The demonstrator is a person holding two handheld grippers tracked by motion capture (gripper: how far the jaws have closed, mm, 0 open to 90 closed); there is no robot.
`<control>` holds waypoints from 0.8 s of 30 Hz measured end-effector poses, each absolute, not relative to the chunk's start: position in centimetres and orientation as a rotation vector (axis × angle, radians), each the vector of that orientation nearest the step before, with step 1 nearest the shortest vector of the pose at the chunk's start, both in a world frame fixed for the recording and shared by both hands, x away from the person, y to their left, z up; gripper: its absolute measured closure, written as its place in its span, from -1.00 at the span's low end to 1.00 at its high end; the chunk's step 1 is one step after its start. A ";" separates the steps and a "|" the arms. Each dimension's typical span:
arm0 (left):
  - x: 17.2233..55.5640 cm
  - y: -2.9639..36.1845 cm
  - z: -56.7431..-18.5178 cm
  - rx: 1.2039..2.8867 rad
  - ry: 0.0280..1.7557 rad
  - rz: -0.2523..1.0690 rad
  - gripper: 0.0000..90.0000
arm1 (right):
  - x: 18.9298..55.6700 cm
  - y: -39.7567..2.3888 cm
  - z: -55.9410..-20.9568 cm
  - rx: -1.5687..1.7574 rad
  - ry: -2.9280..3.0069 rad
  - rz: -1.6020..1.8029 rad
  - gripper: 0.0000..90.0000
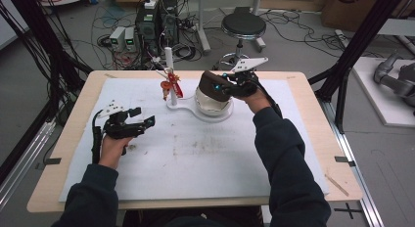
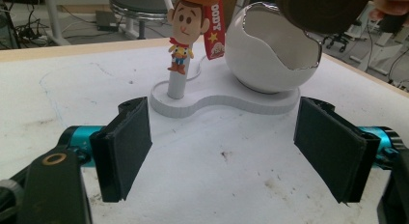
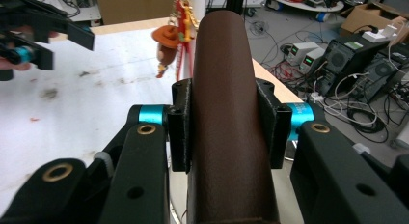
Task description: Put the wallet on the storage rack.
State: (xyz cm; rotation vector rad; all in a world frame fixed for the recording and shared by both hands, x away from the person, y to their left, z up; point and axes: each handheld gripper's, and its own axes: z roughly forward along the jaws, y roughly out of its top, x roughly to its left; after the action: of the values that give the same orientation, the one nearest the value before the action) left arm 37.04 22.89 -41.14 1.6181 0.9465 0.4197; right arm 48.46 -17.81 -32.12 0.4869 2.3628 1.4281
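Note:
A dark brown leathery case (image 1: 214,85) hangs just above a white cracked-egg bowl (image 1: 211,105), with my right gripper (image 1: 231,83) shut on it. Up close, the case (image 3: 224,89) fills the gap between the right gripper's (image 3: 224,122) pads. The bowl (image 2: 270,55) sits on a white stand base (image 2: 226,101) whose post carries a cowboy figure keychain (image 2: 185,31). My left gripper (image 1: 141,120) hovers low over the mat at the left, jaws wide open and empty (image 2: 231,151), facing the stand. The case's underside (image 2: 323,11) overlaps the bowl's rim.
A white mat (image 1: 195,158) with brownish stains covers the wooden table (image 1: 313,139). Beyond the far edge stand a black stool (image 1: 243,26), electronics boxes (image 1: 156,24) and floor cables. The left gripper (image 3: 43,31) appears far off in the right gripper view.

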 end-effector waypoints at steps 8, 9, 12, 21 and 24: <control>37.1 22.9 -41.2 1.617 0.951 0.417 -0.54 | 49.7 -17.3 -33.5 0.512 2.367 1.396 0.42; 37.1 22.9 -41.2 1.616 0.952 0.416 -0.54 | 49.8 -17.3 -33.6 0.508 2.366 1.392 0.42; 37.1 22.9 -41.2 1.617 0.953 0.414 -0.54 | 50.0 -17.1 -33.9 0.502 2.367 1.385 0.42; 37.1 22.8 -41.3 1.626 0.952 0.410 -0.54 | 50.6 -16.5 -35.1 0.482 2.406 1.287 0.41; 37.1 22.8 -41.3 1.630 0.948 0.405 -0.54 | 50.7 -16.2 -35.6 0.473 2.427 1.254 0.41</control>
State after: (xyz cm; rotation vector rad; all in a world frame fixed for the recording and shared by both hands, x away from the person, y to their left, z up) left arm 37.12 22.76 -41.31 1.6297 0.9484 0.4053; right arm 50.75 -16.23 -35.59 0.4733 2.4273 1.2539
